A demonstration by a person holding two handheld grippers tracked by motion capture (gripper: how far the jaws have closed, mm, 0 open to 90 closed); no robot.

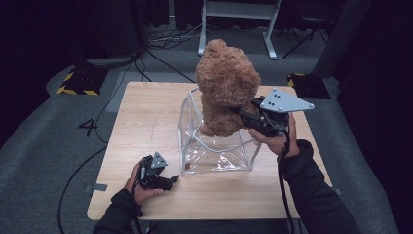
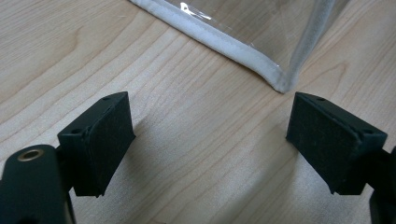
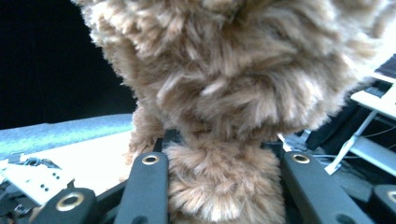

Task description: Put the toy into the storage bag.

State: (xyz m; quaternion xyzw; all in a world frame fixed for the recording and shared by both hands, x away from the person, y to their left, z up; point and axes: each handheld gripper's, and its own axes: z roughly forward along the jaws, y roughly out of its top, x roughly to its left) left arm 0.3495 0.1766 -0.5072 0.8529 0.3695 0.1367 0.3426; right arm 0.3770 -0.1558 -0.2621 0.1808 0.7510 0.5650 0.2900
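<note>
Above the middle of the high view, I am holding the brown plush bear point(image 1: 226, 87) in my right claw point(image 1: 243, 116), which is clamped on a furry limb at the bear's lower side. The bear is hanging over the open top of the clear plastic bag point(image 1: 214, 146), and its lower part is already at the level of the bag's rim. In the right claw view, the fur point(image 3: 224, 191) is squeezed between the two black jaws.

My left claw point(image 1: 168, 181) is resting low on the tabletop point(image 1: 146, 117) in the lower left of the high view, with jaws wide apart and nothing between them. In the left claw view, the bag's white-edged corner point(image 2: 280, 84) is lying just in front of the pads point(image 2: 105, 140).

To do this step well, I think I should be lowering the bear straight down through the middle of the opening, slowly, because the bag walls are soft and could be folding inward. The left claw could be pinching the near rim to keep the mouth open. I should be releasing only when the bear is sitting on the bottom.
</note>
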